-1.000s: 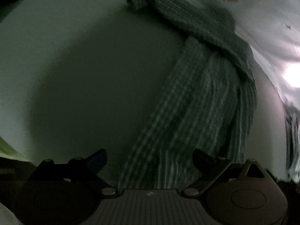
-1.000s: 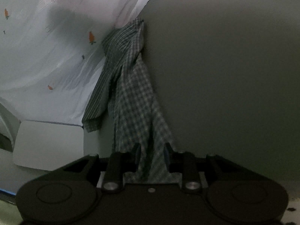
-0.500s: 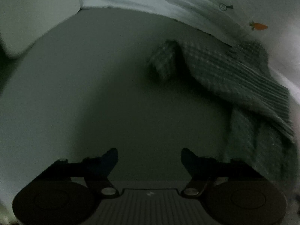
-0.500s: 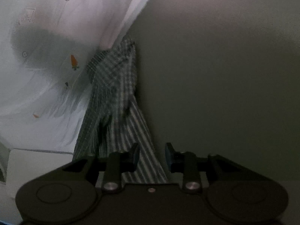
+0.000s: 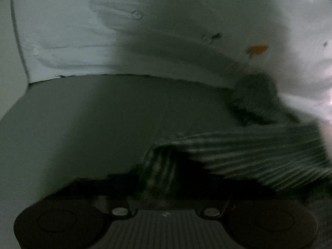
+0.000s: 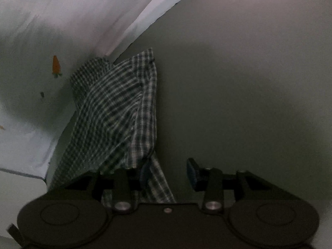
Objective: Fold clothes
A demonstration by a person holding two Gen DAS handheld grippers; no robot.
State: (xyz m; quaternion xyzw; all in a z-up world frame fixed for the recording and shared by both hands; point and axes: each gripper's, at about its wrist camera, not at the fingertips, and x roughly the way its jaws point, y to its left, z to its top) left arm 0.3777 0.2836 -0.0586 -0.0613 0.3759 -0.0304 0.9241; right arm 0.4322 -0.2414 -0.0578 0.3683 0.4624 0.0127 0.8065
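A green-and-white checked shirt lies bunched in a long strip on a dull grey-green surface. In the left wrist view the shirt stretches off to the right, blurred. One folded end of it sits between the dark fingers of my left gripper, which looks shut on it. My right gripper is open. A narrow tail of the shirt lies against its left finger, and the right finger stands apart from the cloth.
A white sheet printed with small carrots borders the grey surface at the back. In the right wrist view the sheet lies to the left, where the shirt's far end rests on it. The light is dim.
My right gripper has opened and let go of the shirt's tail. My left gripper, open over the bare surface before, has swung to the shirt and shut on one end.
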